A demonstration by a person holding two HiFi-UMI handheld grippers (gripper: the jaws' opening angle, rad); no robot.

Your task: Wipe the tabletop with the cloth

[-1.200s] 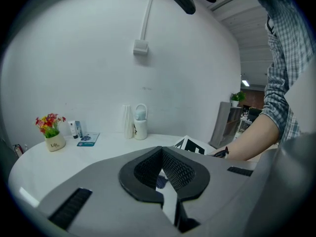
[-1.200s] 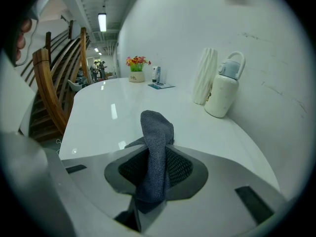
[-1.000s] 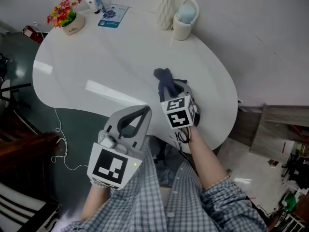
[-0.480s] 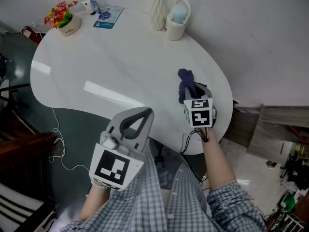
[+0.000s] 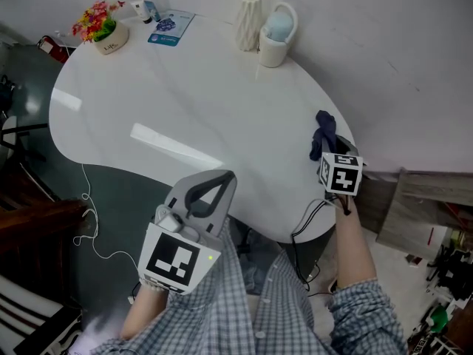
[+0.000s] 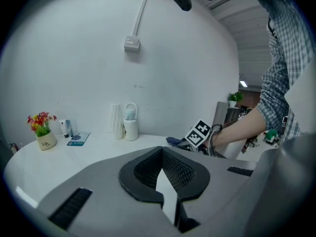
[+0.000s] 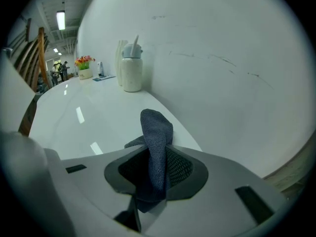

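A dark blue cloth [image 5: 323, 134] sticks up from my right gripper [image 5: 327, 148], which is shut on it at the right rim of the white tabletop [image 5: 185, 102]. In the right gripper view the cloth [image 7: 156, 144] stands pinched between the jaws, its lower end hanging beneath them, with the table [image 7: 94, 117] stretching ahead. My left gripper [image 5: 213, 180] is shut on nothing and hangs off the table's near edge. From the left gripper view, the cloth [image 6: 177, 141] and the right gripper's marker cube [image 6: 199, 133] show at the table's far side.
At the back of the table stand a ribbed white vase [image 5: 250, 21] and a white cup holder [image 5: 277, 32]. A flower pot [image 5: 103, 32], a small bottle [image 5: 145, 9] and a blue booklet [image 5: 170, 26] sit at the far left. A white wall runs close along the table's right.
My right gripper has slid the cloth from the table's middle front to its right rim. The left gripper has stayed nearly still.
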